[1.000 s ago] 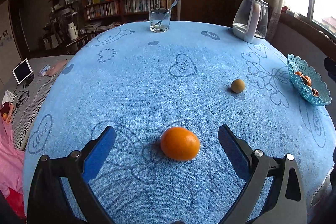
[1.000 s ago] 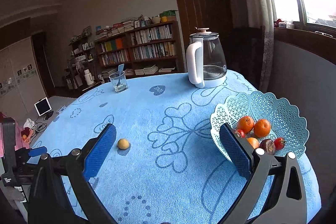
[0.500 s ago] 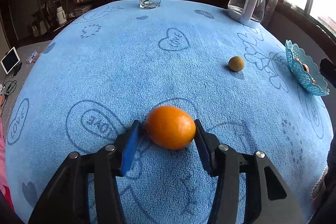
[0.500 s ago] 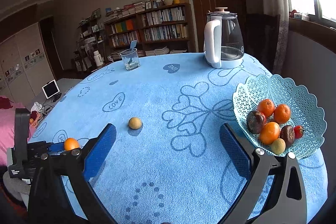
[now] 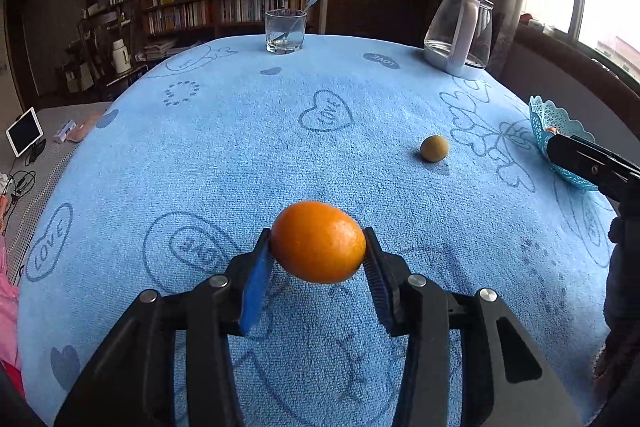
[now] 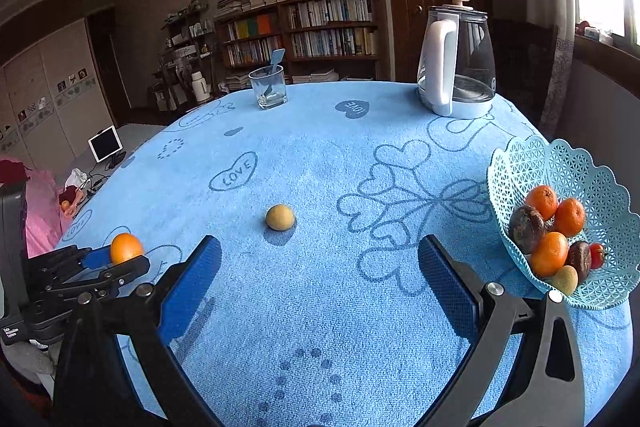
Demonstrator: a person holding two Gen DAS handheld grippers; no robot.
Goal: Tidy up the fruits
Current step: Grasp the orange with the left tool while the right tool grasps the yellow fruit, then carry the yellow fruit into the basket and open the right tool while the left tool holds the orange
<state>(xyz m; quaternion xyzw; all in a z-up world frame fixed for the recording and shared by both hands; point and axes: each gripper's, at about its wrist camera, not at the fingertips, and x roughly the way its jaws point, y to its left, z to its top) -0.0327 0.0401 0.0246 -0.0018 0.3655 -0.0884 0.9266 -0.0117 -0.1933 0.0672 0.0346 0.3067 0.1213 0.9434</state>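
An orange (image 5: 318, 243) sits between the blue pads of my left gripper (image 5: 318, 241) over the near part of the blue tablecloth (image 5: 240, 147). The jaws are still closing and both pads press on its sides. The right wrist view shows the same orange (image 6: 126, 247) in the left gripper (image 6: 116, 261) at the far left. My right gripper (image 6: 320, 255) stands open with nothing between its fingers. A small yellow-green fruit (image 6: 280, 217) lies just beyond it. The turquoise lattice basket (image 6: 560, 163) at the right holds several fruits.
A glass with a spoon (image 6: 269, 87) and a glass kettle (image 6: 456, 67) stand at the table's far edge. The basket (image 5: 548, 119) sits close to the right edge, partly behind the right gripper's body (image 5: 588, 163). A tablet (image 5: 24, 135) stands on a low surface at the left.
The left jaws went from wide open to closed on the orange. The right gripper swung towards the small yellow-green fruit, which now lies near the middle between its fingers.
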